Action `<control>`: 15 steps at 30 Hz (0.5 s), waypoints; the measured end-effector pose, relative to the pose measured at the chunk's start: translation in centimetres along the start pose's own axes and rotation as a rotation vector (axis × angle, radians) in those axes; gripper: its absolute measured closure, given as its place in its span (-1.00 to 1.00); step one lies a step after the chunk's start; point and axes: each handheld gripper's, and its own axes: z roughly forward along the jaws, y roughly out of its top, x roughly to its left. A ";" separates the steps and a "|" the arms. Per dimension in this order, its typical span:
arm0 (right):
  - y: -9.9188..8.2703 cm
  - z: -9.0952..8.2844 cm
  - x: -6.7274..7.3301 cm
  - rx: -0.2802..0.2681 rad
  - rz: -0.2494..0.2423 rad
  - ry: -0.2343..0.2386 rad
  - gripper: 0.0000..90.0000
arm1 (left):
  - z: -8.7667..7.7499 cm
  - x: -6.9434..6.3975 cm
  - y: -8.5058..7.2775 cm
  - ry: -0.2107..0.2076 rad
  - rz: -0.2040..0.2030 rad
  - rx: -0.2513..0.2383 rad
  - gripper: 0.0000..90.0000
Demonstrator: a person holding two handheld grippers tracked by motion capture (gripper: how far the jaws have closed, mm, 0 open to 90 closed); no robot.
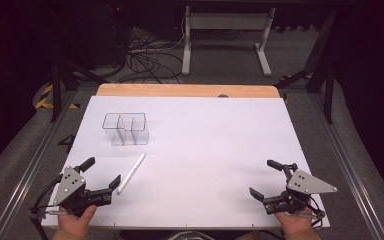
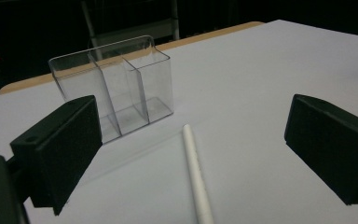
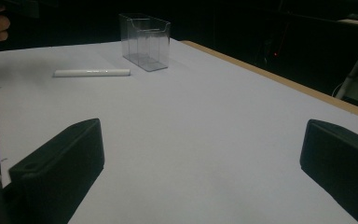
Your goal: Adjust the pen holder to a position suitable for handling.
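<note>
Pen (image 1: 131,173) lies just right of the left gripper (image 1: 101,173), long axis running toward the clear organizer (image 1: 125,128); left gripper nearer, right gripper (image 1: 265,178) well apart, both spread wide and empty.

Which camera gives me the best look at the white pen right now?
The left gripper view: the white pen lies close, between the open fingers. The high view shows it whole but small; the right gripper view shows it far off.

Two hand-held grippers, left gripper (image 1: 101,175) and right gripper (image 1: 269,179), each with chunky matte-black jaws, a grey three-cornered top plate dotted with dark screws, thin black cable trailing behind, bare hands
</note>
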 end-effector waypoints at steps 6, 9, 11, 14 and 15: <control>-0.2 -0.2 -0.2 -0.015 0.014 0.006 -0.98 | 0.1 -0.2 0.2 0.003 0.014 -0.001 -0.89; -0.3 -0.1 -0.2 -0.015 0.011 0.009 -0.98 | 0.1 -0.1 0.3 0.004 0.011 -0.005 -0.87; -0.3 -0.1 -0.1 -0.007 0.017 0.011 -0.98 | 0.1 0.0 0.2 0.003 0.014 -0.006 -0.86; -0.3 -0.1 -0.1 -0.006 0.013 0.008 -0.98 | 0.1 -0.1 0.3 -0.003 0.015 -0.002 -0.85; -0.3 -0.1 -0.1 -0.007 0.014 0.010 -0.98 | 0.1 -0.1 0.3 -0.003 0.015 -0.002 -0.85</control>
